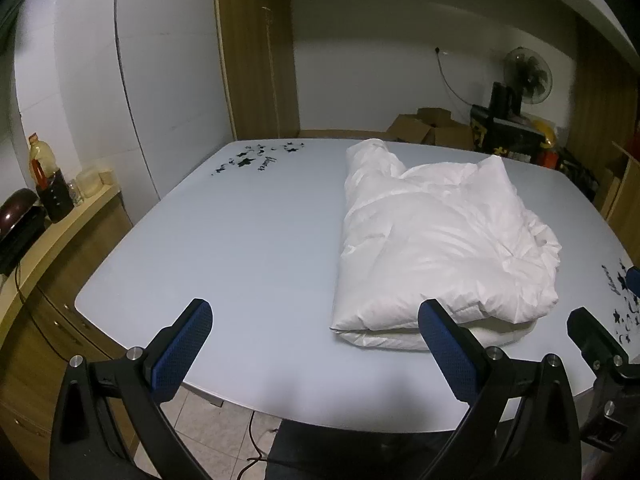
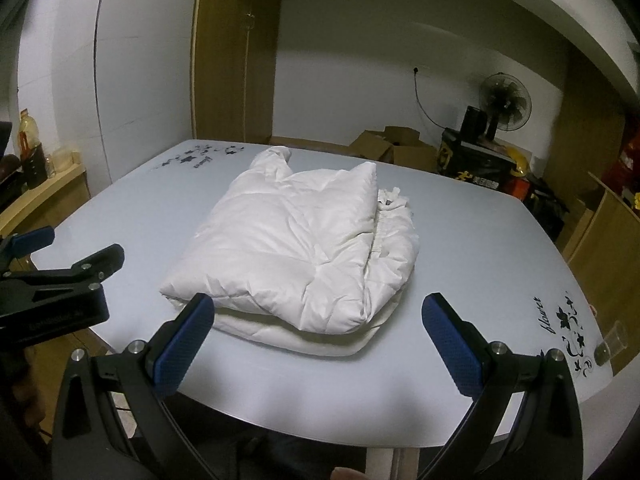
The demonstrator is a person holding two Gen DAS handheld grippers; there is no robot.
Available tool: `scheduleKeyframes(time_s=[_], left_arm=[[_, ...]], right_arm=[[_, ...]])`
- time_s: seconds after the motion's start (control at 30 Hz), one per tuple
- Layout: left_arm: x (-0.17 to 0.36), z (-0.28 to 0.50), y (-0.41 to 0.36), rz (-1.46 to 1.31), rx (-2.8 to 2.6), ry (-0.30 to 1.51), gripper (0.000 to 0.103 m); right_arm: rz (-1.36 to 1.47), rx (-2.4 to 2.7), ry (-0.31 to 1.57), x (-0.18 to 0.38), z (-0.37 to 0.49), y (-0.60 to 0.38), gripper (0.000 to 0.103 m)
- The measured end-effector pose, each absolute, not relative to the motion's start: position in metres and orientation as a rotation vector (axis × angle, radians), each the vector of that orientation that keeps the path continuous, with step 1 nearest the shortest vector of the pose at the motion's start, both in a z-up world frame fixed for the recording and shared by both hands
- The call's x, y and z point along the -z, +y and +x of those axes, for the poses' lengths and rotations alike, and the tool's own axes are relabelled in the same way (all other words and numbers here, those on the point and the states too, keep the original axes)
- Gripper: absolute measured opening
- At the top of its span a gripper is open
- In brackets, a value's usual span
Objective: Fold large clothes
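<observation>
— Where's the jacket [image 2: 296,248]?
— Folded into a puffy white bundle on the pale surface [image 1: 240,240], toward its near edge.
— And the tools?
— Left tool [image 1: 316,344] and right tool [image 2: 320,340] both spread wide, gripping nothing, held near the bundle's front edge.

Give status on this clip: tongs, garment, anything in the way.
Left tongs open, empty. Right tongs open, empty, short of the white jacket. Jacket folded into a bundle on the table. Plastic cup at right edge, clear of it.
</observation>
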State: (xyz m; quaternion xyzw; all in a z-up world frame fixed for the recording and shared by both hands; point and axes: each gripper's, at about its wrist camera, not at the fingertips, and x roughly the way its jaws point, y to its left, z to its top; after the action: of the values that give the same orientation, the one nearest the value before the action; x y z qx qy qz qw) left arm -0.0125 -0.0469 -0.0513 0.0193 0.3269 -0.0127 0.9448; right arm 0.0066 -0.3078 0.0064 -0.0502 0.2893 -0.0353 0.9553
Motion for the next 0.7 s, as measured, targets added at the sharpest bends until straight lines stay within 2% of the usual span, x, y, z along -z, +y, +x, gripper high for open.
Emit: scheduleKeyframes(time_s=[0.7], left_arm=[[0.0542, -0.0088, -0.0457, 0.001, 0.063, 0.713, 0.103]], right_arm=[[-0.119, 0.058, 0.583, -0.0061, 0.0043, -0.3080, 0.103]])
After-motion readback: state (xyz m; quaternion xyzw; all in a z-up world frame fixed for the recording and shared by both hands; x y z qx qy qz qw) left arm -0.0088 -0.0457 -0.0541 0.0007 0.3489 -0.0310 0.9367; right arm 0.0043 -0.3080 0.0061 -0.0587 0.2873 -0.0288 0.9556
